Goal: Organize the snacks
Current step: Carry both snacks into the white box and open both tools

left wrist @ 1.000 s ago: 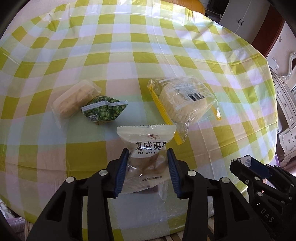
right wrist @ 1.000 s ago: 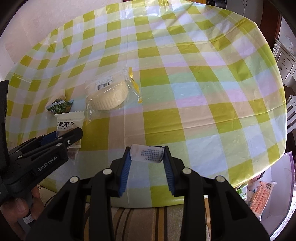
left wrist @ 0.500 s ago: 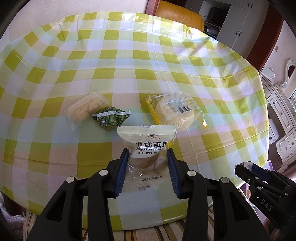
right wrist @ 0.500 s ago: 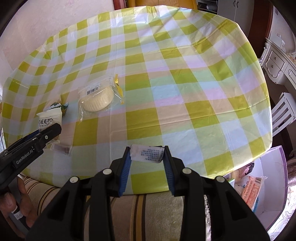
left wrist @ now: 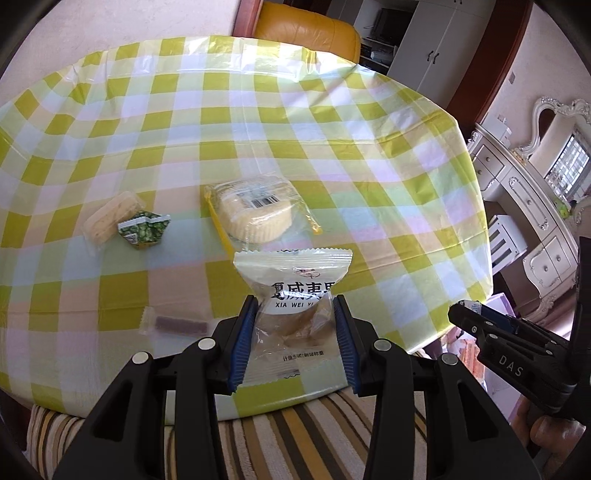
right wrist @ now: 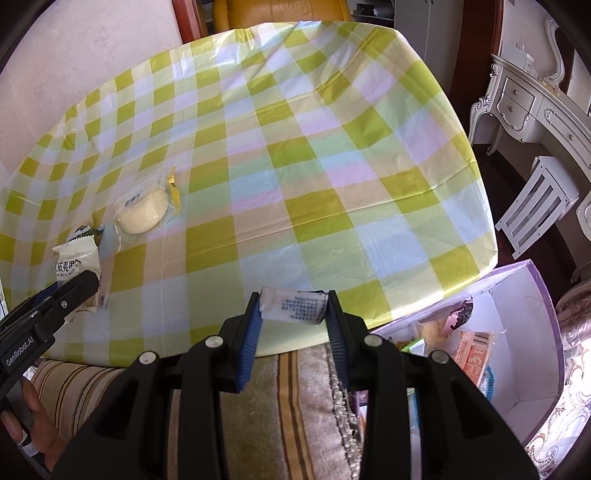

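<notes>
My left gripper (left wrist: 293, 314) is shut on a clear-and-white snack packet (left wrist: 293, 291) with Chinese print, held above the table's near edge. My right gripper (right wrist: 293, 308) is shut on a small white packet (right wrist: 293, 304) with blue print, held over the near edge. On the checked tablecloth (left wrist: 258, 129) lie a round pale cake in a clear bag (left wrist: 255, 218), a green packet (left wrist: 144, 230), a beige bar in clear wrap (left wrist: 109, 218) and a small dark bar in clear wrap (left wrist: 177, 325). The left gripper's packet also shows in the right wrist view (right wrist: 77, 262).
A purple-rimmed white box (right wrist: 524, 354) holding several snack packets stands on the floor to the right of the table. A striped sofa cushion (right wrist: 280, 413) lies below the grippers. A white dresser (left wrist: 517, 192) and an orange chair (left wrist: 306, 33) stand beyond the table.
Both grippers have risen and pulled back from the table, each keeping its packet. The box at the right has come into the right wrist view.
</notes>
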`<state>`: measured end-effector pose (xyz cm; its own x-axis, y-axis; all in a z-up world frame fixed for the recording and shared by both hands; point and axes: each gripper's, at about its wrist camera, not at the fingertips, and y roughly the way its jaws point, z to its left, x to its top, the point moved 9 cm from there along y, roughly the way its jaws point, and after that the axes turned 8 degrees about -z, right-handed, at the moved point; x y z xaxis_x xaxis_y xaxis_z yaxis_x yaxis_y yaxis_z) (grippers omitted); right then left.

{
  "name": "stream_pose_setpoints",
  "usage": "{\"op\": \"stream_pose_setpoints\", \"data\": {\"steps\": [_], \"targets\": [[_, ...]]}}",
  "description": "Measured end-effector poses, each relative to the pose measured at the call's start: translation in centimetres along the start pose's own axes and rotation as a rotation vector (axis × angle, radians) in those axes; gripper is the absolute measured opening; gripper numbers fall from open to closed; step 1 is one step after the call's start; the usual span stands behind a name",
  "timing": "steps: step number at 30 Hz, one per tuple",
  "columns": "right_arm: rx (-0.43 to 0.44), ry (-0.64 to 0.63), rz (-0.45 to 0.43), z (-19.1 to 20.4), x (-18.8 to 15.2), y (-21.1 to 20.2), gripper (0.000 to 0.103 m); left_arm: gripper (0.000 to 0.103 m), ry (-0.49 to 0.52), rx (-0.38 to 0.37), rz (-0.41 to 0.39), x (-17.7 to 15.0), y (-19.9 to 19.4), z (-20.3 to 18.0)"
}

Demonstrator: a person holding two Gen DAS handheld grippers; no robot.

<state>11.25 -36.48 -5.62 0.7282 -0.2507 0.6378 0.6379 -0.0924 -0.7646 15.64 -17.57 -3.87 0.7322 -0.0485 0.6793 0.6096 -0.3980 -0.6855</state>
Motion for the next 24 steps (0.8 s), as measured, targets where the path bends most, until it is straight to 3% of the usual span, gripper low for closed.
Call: {"op": "stream_pose_setpoints", "data": {"steps": [12,24], "targets": [[-0.112,0.129,0.012,-10.0,-2.1,-0.3,0.035,0.04,0.094,-0.18,0.131,-3.1,2.5,-9.4],[-0.219,0.183,0.034,-16.2,-4.4,0.7,0.035,0.04,0.189,-0.328,0.293,-7.2,5.2,-18.2]]}}
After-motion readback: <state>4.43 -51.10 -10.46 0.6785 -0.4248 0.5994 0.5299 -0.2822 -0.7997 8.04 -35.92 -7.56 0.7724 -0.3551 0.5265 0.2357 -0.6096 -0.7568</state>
